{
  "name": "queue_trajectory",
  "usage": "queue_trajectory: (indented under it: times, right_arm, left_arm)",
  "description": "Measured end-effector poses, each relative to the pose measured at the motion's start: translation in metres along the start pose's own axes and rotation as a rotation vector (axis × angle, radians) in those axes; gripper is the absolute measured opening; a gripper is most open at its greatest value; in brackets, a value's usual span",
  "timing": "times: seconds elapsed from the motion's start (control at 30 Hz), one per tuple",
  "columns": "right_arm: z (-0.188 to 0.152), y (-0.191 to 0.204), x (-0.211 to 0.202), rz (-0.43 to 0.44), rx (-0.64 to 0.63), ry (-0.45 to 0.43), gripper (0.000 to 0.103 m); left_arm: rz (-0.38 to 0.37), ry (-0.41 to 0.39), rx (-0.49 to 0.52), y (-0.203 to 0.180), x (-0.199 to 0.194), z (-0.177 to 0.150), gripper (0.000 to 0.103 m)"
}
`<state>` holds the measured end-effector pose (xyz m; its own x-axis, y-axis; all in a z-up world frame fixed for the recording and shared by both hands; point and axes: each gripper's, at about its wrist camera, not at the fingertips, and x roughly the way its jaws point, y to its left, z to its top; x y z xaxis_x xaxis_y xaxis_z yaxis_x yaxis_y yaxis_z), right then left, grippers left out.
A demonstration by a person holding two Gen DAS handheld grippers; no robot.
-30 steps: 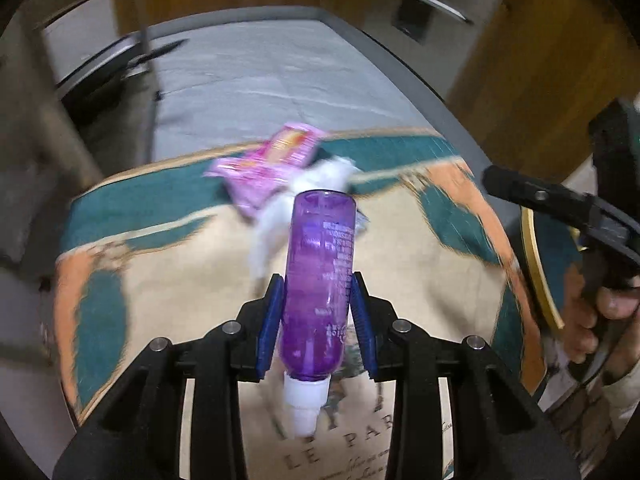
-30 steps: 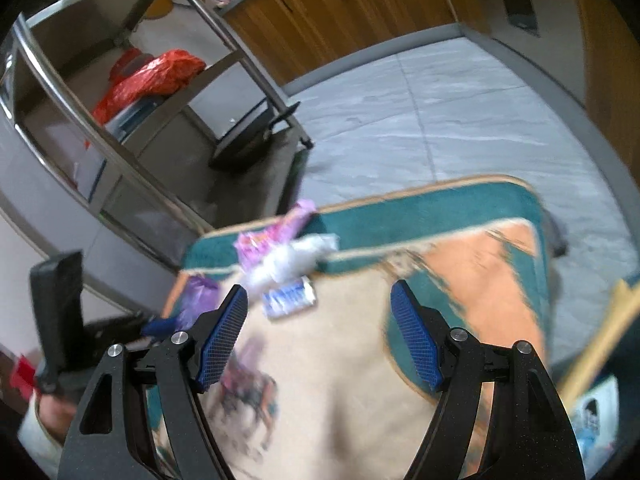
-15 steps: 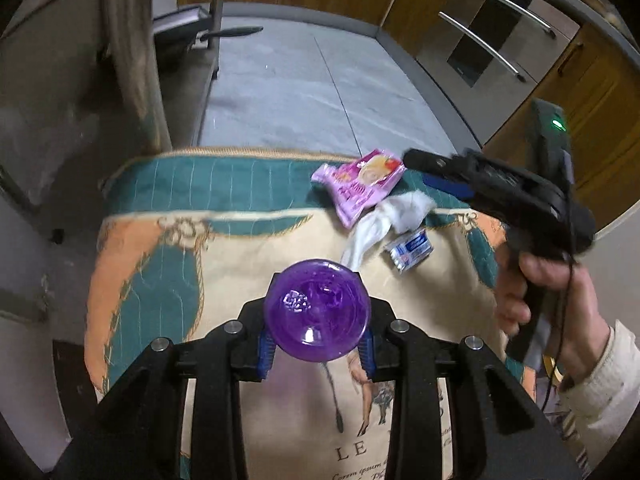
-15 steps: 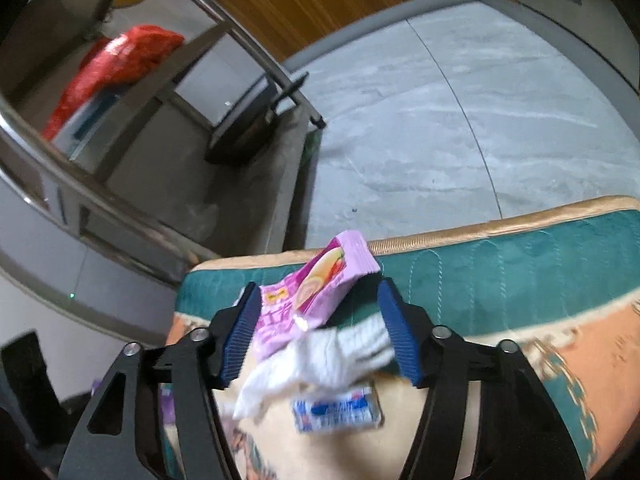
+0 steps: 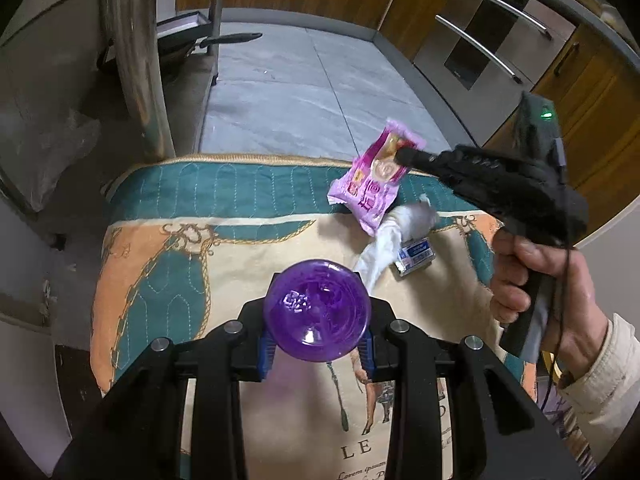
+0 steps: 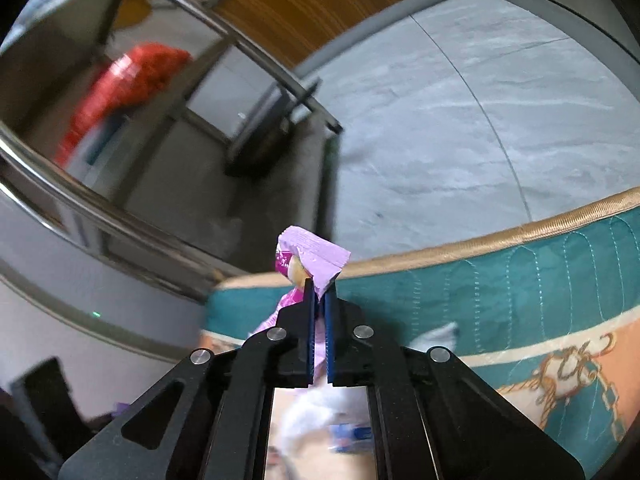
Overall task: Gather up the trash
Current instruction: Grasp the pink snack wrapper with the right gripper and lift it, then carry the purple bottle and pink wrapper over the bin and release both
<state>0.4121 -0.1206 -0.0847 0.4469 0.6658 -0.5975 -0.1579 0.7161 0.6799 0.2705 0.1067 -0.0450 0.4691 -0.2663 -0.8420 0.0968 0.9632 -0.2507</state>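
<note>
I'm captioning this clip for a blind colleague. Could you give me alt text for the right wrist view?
The right gripper is shut on one end of a pink snack wrapper, at the far edge of a teal and orange patterned cloth. Blurred white tissue lies just below the jaws; grey floor and a metal rack lie beyond.

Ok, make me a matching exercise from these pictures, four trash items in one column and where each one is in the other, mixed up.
Things:
1. purple bottle
2. pink wrapper
3. white tissue
4. small blue-and-white packet

Places:
A. lying on the cloth, beside the tissue
B. pinched in the right gripper
C. clamped in the left gripper
D. loose on the cloth, just below the wrapper

Pairs: 1-C, 2-B, 3-D, 4-A
</note>
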Motion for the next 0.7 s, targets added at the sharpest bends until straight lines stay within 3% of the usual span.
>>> queue_trajectory:
  times: [0.13, 0.3, 0.7]
  right_arm:
    - [-0.003, 0.023, -0.031, 0.044, -0.027, -0.039, 0.005]
    - [-0.021, 0.037, -0.078, 0.009, -0.092, -0.077, 0.005]
    - [-0.085, 0.001, -0.215, -0.094, -0.079, -0.181, 0.005]
  left_arm:
    - [-0.031, -0.026, -0.001, -0.004, -0.008, 0.001, 0.032]
    - [-0.111, -0.061, 0.015, -0.020, -0.025, -0.001, 0.032]
    - [-0.128, -0.108, 0.208, -0.101, -0.055, -0.019, 0.032]
